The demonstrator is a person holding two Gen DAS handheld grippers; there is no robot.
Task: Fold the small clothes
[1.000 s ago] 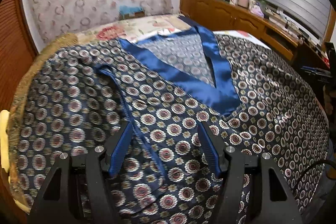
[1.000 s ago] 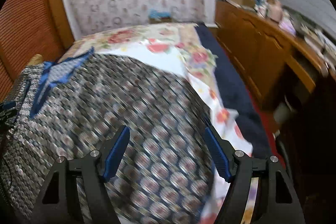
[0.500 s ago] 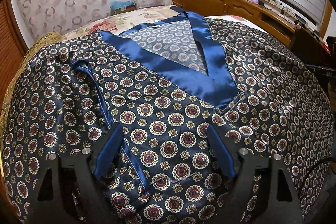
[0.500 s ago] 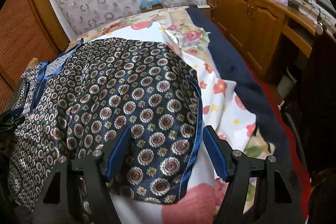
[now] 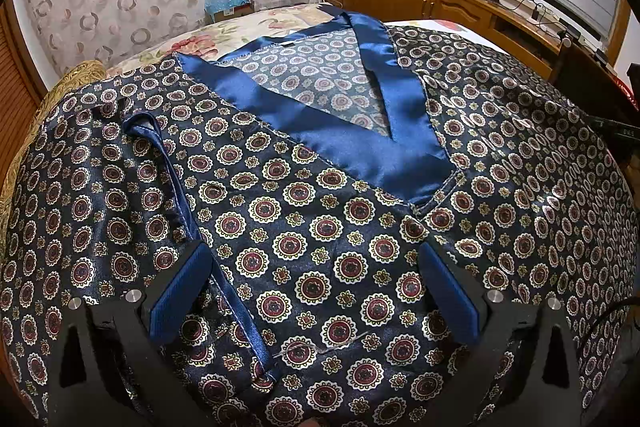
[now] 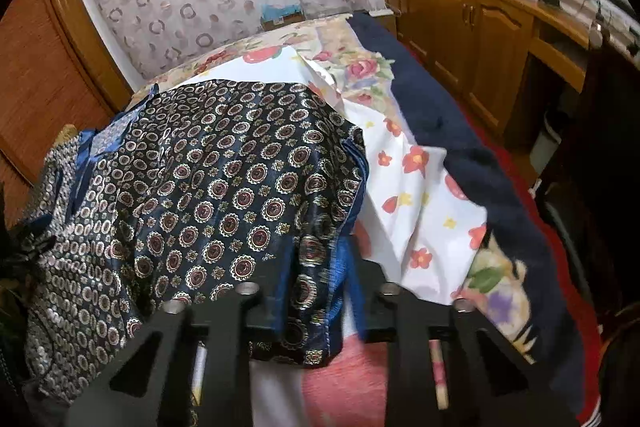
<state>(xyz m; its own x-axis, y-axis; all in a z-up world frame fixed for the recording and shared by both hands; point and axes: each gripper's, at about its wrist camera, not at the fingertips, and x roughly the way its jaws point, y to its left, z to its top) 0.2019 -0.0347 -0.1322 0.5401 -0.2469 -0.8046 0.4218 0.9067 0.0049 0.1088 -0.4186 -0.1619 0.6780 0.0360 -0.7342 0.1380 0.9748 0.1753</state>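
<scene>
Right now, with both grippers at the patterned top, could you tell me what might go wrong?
The right gripper pinches only the satin top's sleeve edge; the slippery fabric may slide out. The left gripper is open above the blue tie strap, which could snag. Pulling might also drag the floral sheet.

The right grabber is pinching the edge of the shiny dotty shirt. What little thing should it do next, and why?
Probably lift that edge a little and carry it toward the blue collar. The right gripper looks shut on the shirt at its side edge, while the left gripper hangs open over the shirt's middle, holding nothing. The shirt lies spread on the floral sheet, not yet folded.
</scene>
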